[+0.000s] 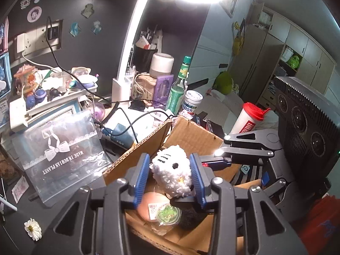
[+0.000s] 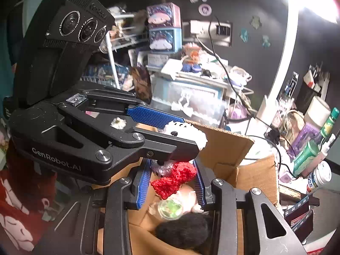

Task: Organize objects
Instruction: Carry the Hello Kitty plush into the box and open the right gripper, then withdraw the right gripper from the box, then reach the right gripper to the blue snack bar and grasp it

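Left tool (image 1: 171, 177) clamps white plush (image 1: 170, 173), right tool (image 2: 173, 183) clamps red plush (image 2: 173, 177), both above cardboard box (image 1: 191, 133). Risk: tools collide; plush snags flap, falls outside box.

The left hand-held gripper (image 2: 180, 136) covers the white plush (image 2: 199, 136) at its nine o'clock side; the dark fuzzy thing (image 2: 182, 231) in the cardboard box (image 2: 255, 176) stays too blurred to identify
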A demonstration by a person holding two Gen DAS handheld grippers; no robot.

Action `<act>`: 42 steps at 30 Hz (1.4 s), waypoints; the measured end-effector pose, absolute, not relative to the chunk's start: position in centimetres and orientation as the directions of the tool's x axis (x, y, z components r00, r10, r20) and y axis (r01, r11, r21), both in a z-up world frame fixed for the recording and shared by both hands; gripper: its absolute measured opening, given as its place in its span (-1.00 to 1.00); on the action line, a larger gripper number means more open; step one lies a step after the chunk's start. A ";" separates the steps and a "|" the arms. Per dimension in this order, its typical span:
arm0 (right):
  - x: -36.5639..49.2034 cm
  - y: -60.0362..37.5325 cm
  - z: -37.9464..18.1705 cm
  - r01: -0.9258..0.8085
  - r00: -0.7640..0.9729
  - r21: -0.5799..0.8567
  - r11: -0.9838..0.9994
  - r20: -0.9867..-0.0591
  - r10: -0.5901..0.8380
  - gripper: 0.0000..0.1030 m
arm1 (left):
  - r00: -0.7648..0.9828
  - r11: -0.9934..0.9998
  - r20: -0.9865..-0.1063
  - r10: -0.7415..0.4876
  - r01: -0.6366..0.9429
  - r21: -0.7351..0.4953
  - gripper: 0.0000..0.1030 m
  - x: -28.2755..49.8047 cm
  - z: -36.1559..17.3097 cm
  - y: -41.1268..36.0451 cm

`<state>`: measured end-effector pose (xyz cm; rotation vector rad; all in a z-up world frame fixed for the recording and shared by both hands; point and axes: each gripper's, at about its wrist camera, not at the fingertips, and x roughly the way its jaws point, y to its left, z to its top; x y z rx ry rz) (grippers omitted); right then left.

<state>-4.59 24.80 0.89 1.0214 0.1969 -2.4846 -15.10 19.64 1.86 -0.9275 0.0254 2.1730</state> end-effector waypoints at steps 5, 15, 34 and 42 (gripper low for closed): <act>-4.7 25.2 0.8 0.444 -0.633 0.024 -0.896 -0.699 -0.333 -0.11 | -0.452 -0.717 -0.629 0.633 -0.650 -0.253 0.15 -15.3 1.7 19.7; -4.7 24.5 0.8 0.435 -0.635 0.003 -0.900 -0.707 -0.309 0.02 | -0.509 -0.744 -0.594 0.623 -0.621 -0.248 0.35 -14.0 2.7 16.9; -2.3 11.8 1.7 0.583 -0.628 -0.033 -0.812 -0.652 -0.424 0.02 | -0.714 -0.890 -0.532 0.455 -0.393 -0.233 0.64 -8.0 1.5 0.8; -3.7 4.5 -6.0 0.635 -0.436 0.148 -0.758 -0.741 -0.511 0.02 | -0.758 -0.953 -0.581 0.297 -0.195 -0.232 0.64 -6.0 -3.7 -6.0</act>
